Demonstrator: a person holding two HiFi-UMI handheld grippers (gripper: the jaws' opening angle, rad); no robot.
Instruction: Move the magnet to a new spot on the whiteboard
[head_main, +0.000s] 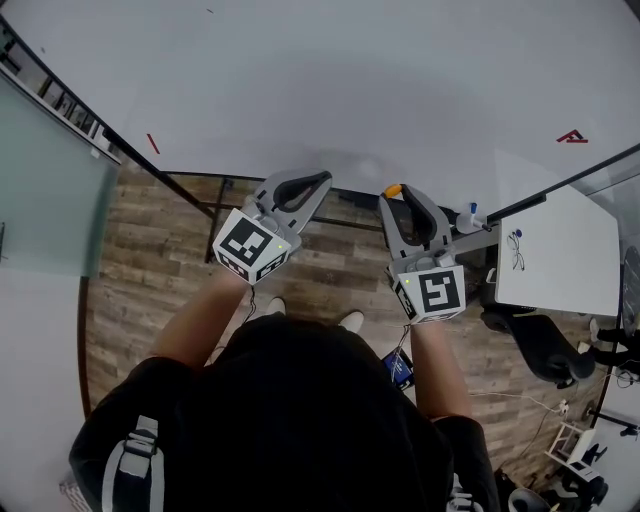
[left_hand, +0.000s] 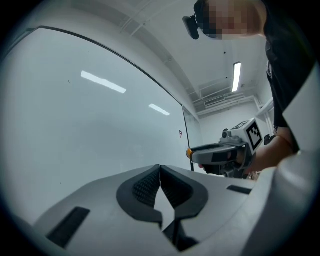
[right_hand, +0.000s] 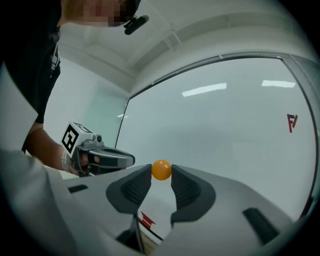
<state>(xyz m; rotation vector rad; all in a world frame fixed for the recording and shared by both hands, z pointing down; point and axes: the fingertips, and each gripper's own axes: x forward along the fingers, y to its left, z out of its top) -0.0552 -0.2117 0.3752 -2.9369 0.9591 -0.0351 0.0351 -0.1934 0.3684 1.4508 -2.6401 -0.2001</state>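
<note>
A wood-plank floor (head_main: 150, 270) fills the middle left of the head view. A frosted glass panel (head_main: 45, 190) stands at the left edge. At the right sits a white table (head_main: 570, 270), with a black office chair (head_main: 545, 355) just below it. In the left gripper view's upper right, a ceiling light strip (left_hand: 236, 76) glows.

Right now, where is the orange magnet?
The magnet is gripped between the right gripper's jaw tips, centre of the right gripper view, facing the whiteboard, left of its red mark.
</note>
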